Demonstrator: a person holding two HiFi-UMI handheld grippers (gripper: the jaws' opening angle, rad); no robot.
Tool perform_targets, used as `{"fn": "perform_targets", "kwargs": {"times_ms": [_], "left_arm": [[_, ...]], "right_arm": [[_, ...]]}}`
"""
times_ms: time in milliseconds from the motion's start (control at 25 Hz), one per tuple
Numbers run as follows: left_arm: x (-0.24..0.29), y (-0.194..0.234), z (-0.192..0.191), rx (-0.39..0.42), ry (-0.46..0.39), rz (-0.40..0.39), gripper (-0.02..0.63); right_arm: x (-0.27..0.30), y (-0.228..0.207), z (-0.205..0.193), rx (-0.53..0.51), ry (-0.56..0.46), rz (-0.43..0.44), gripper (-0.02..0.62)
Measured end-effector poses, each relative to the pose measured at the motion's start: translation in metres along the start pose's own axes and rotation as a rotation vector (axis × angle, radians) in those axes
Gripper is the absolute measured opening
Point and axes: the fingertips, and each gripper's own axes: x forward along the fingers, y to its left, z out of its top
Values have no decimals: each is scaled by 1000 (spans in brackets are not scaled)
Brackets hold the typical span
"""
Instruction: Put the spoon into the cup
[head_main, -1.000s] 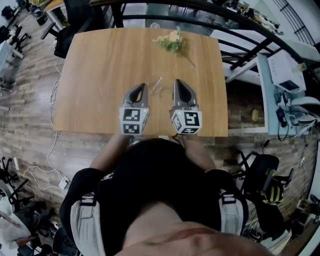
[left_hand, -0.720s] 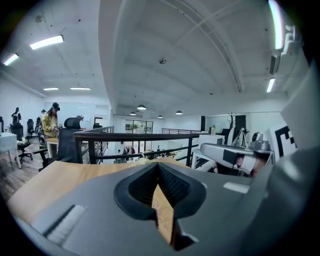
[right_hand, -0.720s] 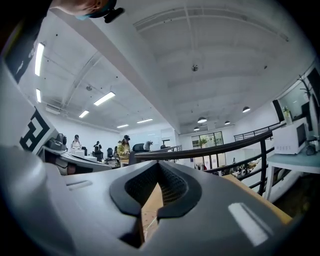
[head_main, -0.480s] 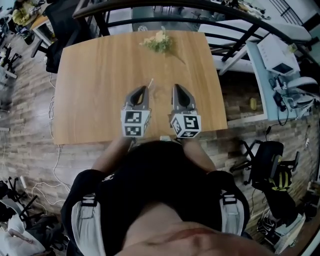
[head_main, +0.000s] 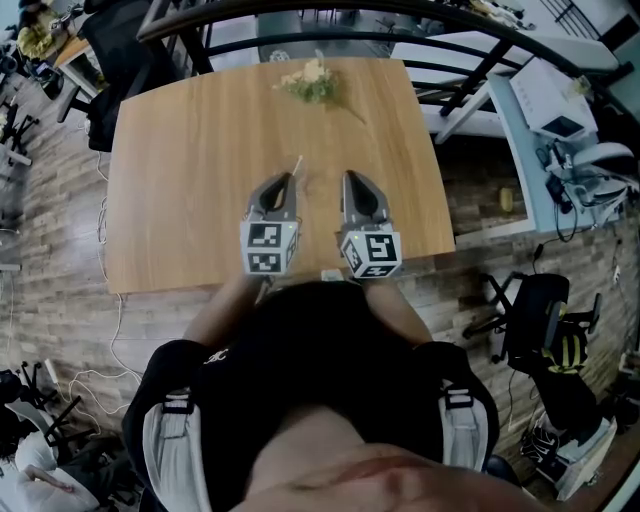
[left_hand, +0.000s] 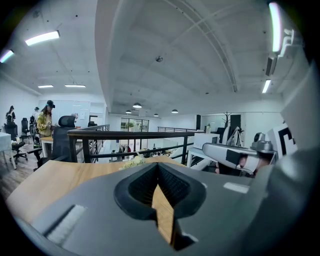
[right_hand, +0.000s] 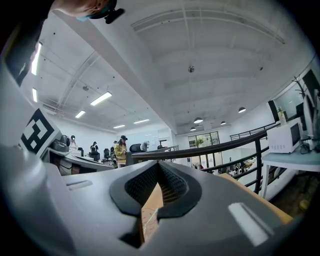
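Forearms reach over the near edge of the desk (head_main: 180, 200), each carrying a claw that points toward the far edge. The left claw (head_main: 282, 182) and the right claw (head_main: 352, 180) sit side by side, close to that near edge and about midway along it. In its own view each claw has its jaws closed tip to tip. Nothing is between them, and only bare wood shows through the gap below the tips.

Just past the left claw's tip, a little toward the right claw, lies a thin pale stick that I take for the spoon (head_main: 296, 166). It rests flat on the desk. Its long axis runs roughly from the near edge to the far edge, with the far end leaning slightly right. It is too small to tell bowl from handle. By my reading it lies much closer to the left claw, almost in line with where that claw points, while the right claw stands well to one side of it.

As for containers, I can make out no cup on the desk in any view, so the spoon is in nothing. A clear cup might escape these pictures.

A small bunch of flowers (head_main: 308, 80) lies loose at the far edge, and a dark railing (head_main: 330, 38) runs beyond it.
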Motion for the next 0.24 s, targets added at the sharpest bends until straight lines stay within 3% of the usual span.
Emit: {"fn": "perform_targets", "kwargs": {"times_ms": [240], "left_arm": [[0, 4, -2, 4, 1, 0, 12]], "right_arm": [[2, 2, -4, -4, 15, -2, -2]]}}
